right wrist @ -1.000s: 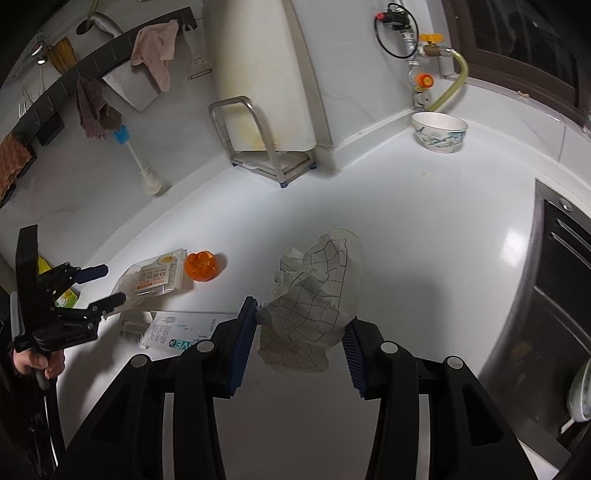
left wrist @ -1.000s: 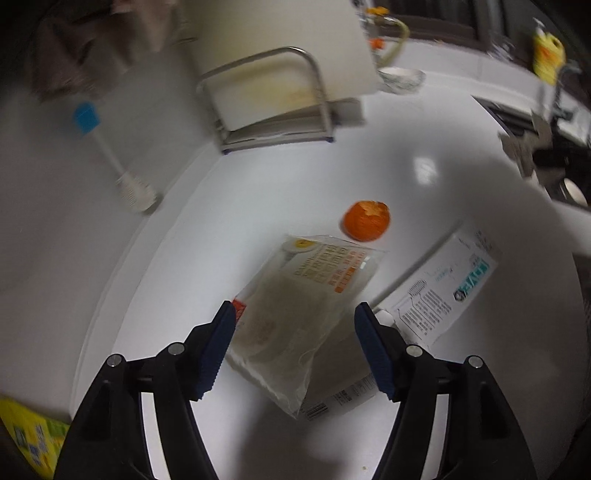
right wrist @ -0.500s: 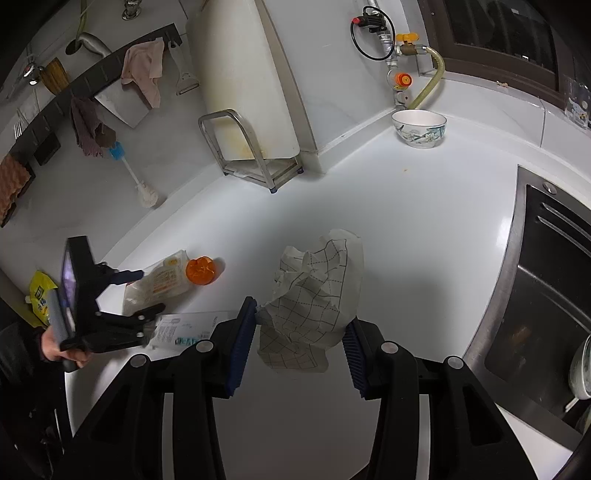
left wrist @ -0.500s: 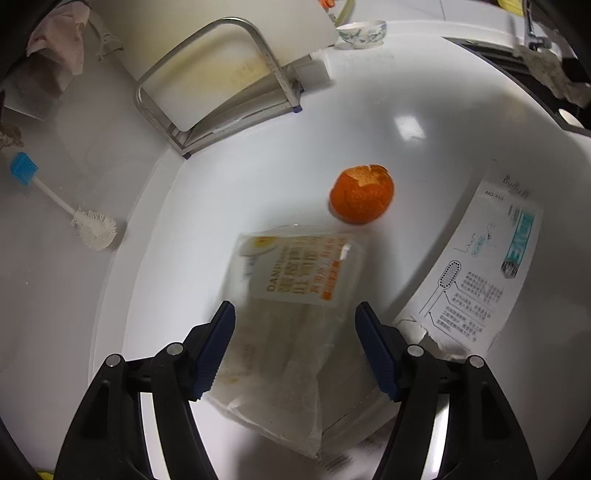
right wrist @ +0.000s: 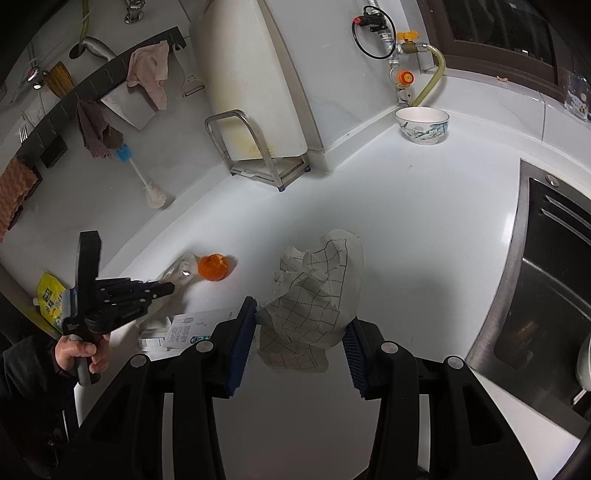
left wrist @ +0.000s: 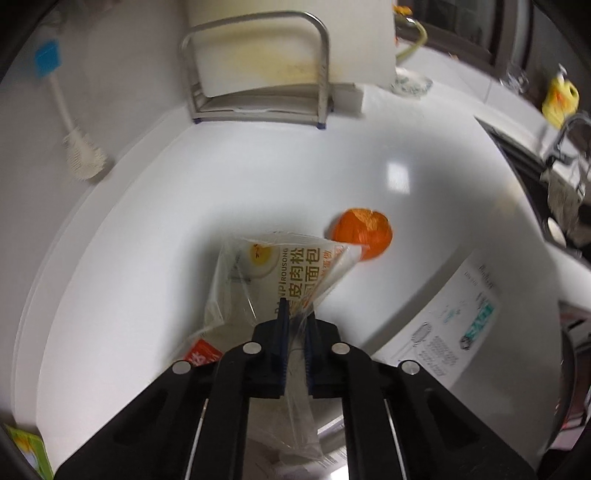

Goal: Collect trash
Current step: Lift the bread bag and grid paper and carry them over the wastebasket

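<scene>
Now the left gripper (left wrist: 294,325) has pinched shut on the bread wrapper (left wrist: 284,273) mid-frame (orange peel (left wrist: 361,234) beside). Right gripper (right wrist: 300,338) waits wide open around the checkered paper (right wrist: 314,299).

A glossy white tabletop (right wrist: 424,221) curves along a white wall (right wrist: 325,55), with a bright patch of light reflected on it. A steel rack (right wrist: 255,155) at the back holds a white cutting board (right wrist: 255,74) upright. A dark rail (right wrist: 92,85) on the wall carries hanging cloths, with a bottle brush (right wrist: 142,181) leaning below. A patterned bowl (right wrist: 422,125) sits in the corner under a gas valve (right wrist: 404,40). A dark-framed window (right wrist: 498,33) runs along the right, above a steel sink (right wrist: 554,280)
</scene>
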### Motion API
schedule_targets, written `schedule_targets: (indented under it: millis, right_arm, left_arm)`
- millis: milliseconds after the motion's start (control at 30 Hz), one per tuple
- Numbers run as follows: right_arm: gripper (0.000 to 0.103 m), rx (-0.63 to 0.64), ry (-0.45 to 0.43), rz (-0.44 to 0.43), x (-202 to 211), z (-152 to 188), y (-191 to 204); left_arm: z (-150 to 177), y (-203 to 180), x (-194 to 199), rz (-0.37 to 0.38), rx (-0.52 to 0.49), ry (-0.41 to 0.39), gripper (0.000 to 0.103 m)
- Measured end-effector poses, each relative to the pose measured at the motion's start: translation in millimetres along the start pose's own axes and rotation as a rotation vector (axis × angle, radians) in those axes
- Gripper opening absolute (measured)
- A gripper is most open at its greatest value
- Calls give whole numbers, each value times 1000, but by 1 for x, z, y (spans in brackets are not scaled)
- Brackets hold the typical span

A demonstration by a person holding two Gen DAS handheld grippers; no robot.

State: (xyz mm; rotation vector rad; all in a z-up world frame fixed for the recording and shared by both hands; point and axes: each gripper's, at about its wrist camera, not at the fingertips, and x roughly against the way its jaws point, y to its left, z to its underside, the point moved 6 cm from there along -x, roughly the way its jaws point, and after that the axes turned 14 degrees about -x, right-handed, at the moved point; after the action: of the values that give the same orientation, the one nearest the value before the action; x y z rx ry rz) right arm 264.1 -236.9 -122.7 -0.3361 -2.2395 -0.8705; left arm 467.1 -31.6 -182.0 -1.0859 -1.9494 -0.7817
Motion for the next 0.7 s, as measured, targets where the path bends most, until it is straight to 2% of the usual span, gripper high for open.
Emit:
schedule_targets:
  millis: [167,333,700]
  right_arm:
    - [44,10,1,-4,5,5,2]
    - [44,18,9,-18,15,13,2]
    - [44,54,16,-81,65,29,-8]
  left_arm:
    - [-1,-8,29,-49,51,-26,7]
    - [-3,-21,69,-141,110,-61,7]
    - [-6,-64,147,-261,218,-103,7]
